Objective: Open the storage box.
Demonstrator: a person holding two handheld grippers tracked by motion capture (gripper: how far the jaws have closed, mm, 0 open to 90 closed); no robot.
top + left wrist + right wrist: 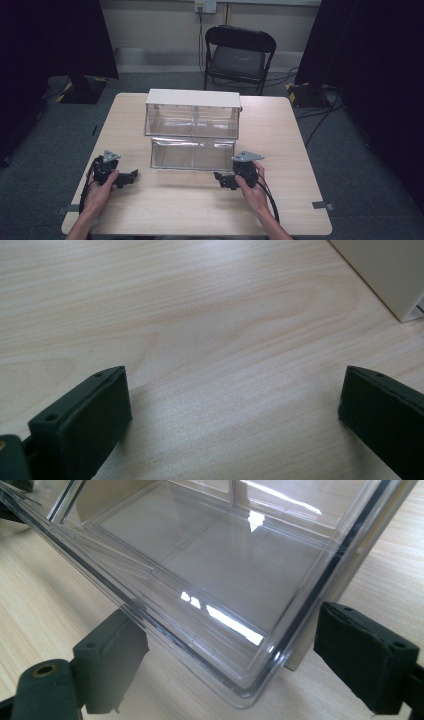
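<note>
A storage box with a white casing (192,98) and two clear drawers stands mid-table. Its lower clear drawer (192,154) is pulled out toward me and looks empty. My left gripper (134,175) rests low over the table, left of the drawer, jaws wide open over bare wood (232,390); a corner of the white casing (385,270) shows at the top right of its view. My right gripper (217,177) sits at the drawer's front right corner, open. In its view the clear drawer (200,565) has its corner between the spread jaws of the right gripper (225,622), untouched.
The wooden table (200,210) has free room in front of and beside the box. A black folding chair (237,52) stands beyond the far edge. Dark curtains hang at both sides, and cables lie on the grey floor.
</note>
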